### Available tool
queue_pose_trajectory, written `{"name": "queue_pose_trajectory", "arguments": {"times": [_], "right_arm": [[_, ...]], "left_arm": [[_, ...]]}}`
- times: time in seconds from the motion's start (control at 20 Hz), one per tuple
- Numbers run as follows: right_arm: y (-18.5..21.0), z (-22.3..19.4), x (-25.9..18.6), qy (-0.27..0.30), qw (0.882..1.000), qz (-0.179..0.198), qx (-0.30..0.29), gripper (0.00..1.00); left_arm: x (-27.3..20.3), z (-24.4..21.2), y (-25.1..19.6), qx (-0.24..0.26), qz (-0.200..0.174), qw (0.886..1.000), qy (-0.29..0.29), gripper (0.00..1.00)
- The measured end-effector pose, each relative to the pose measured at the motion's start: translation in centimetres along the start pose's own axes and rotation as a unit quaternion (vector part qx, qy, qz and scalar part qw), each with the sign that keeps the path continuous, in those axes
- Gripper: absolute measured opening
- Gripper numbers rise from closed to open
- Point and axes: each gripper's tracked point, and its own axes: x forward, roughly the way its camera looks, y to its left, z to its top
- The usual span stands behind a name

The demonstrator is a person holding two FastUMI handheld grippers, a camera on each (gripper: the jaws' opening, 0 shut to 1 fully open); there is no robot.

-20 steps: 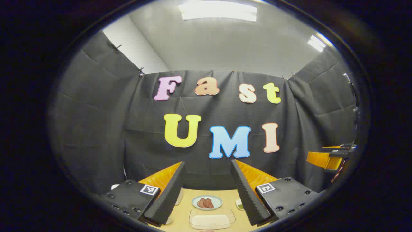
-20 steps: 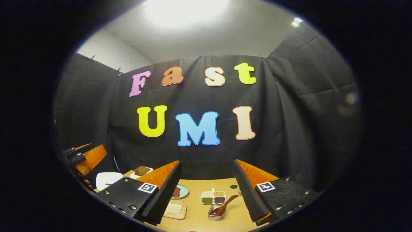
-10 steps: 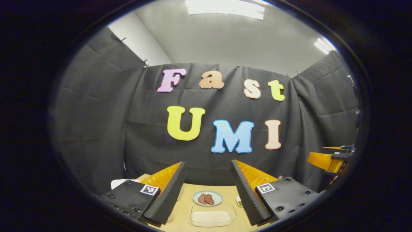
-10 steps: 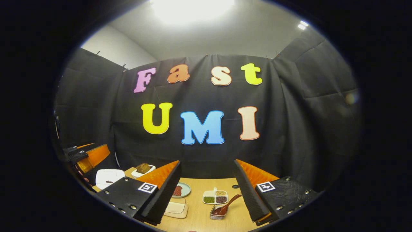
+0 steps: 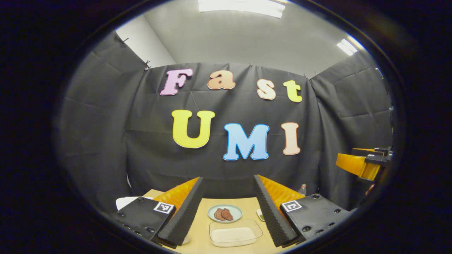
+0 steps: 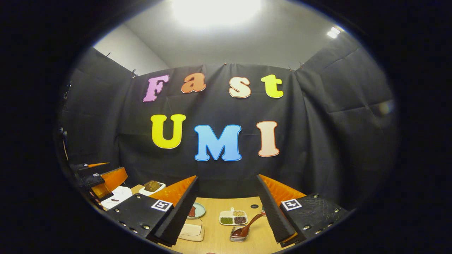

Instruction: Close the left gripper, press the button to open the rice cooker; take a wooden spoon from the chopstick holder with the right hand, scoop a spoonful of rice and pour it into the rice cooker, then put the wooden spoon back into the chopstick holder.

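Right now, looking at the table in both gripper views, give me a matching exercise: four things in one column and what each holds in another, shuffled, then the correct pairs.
Things:
1. round plate
2. clear rectangular dish
3. divided tray
4. small clear box

What it holds:
A. a wooden spoon, its bowl resting inside
B. brown slices of food
C. separate portions of green, tan and dark grains
D. a pale white layer across the bottom

Pairs: 1-B, 2-D, 3-C, 4-A
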Motion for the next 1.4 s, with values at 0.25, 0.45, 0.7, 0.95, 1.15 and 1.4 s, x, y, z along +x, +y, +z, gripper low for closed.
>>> {"name": "queue_pose_trajectory", "arguments": {"times": [0.25, 0.45, 0.7, 0.95, 1.15, 1.4], "right_arm": [[0.8, -2.2, 1.6, 0.015, 0.999, 0.028, -0.007, 0.97], [1.6, -4.2, 2.7, 0.039, 0.997, 0.062, -0.009, 0.97], [1.3, -5.2, 3.9, 0.058, 0.997, 0.052, 0.012, 0.96], [2.0, -6.6, 4.7, 0.072, 0.996, 0.047, 0.004, 0.97], [1.3, -7.4, 5.8, 0.080, 0.996, 0.038, 0.002, 0.96], [1.1, -9.0, 7.3, 0.099, 0.994, 0.040, 0.000, 0.97]], "left_arm": [[0.3, -1.0, 2.4, 0.000, 0.039, 0.999, 0.013, 0.98], [0.2, -1.9, 5.3, 0.026, 0.087, 0.996, 0.020, 0.98], [0.8, -5.4, 7.4, 0.023, 0.084, 0.994, 0.058, 0.77], [2.2, -11.5, 11.8, -0.008, 0.094, 0.987, 0.132, 0.12], [3.0, -15.6, 16.4, -0.081, 0.112, 0.973, 0.184, 0.08], [2.7, -19.6, 23.0, -0.098, 0.149, 0.953, 0.245, 0.08]]}}
